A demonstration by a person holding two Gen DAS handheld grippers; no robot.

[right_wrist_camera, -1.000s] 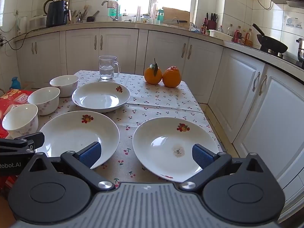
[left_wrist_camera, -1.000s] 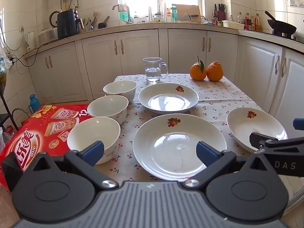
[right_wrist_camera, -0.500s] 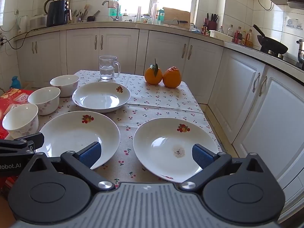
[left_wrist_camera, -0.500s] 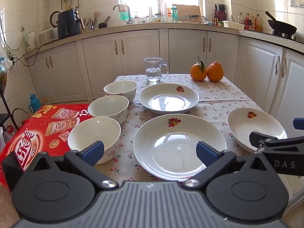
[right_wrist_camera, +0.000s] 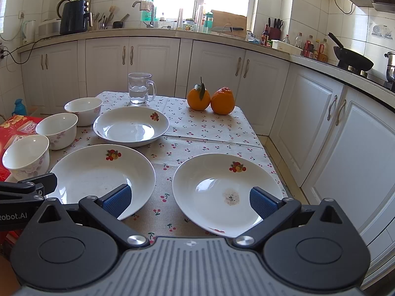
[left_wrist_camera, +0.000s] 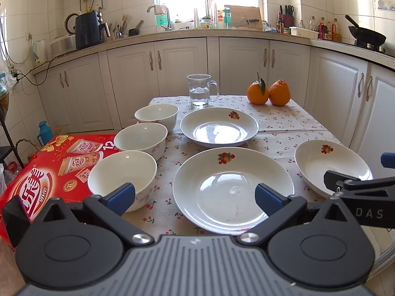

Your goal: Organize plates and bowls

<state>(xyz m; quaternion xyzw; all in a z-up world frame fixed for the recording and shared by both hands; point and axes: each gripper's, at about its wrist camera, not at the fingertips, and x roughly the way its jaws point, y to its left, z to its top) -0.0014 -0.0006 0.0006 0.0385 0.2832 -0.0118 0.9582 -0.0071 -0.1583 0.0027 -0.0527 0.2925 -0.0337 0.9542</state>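
Three white plates with fruit motifs lie on the cherry-print table: a near middle plate (left_wrist_camera: 232,187) (right_wrist_camera: 98,172), a far plate (left_wrist_camera: 218,129) (right_wrist_camera: 130,128) and a right plate (left_wrist_camera: 330,165) (right_wrist_camera: 227,192). Three white bowls stand in a row at the left: near (left_wrist_camera: 123,177) (right_wrist_camera: 26,156), middle (left_wrist_camera: 140,140) (right_wrist_camera: 56,130), far (left_wrist_camera: 156,116) (right_wrist_camera: 84,107). My left gripper (left_wrist_camera: 195,198) is open and empty, held before the near plate and near bowl. My right gripper (right_wrist_camera: 188,201) is open and empty, held before the right plate.
A glass mug of water (left_wrist_camera: 201,90) (right_wrist_camera: 139,88) and two oranges (left_wrist_camera: 267,92) (right_wrist_camera: 211,98) stand at the table's far end. A red carton (left_wrist_camera: 42,172) lies left of the table. White cabinets (right_wrist_camera: 345,135) run behind and to the right.
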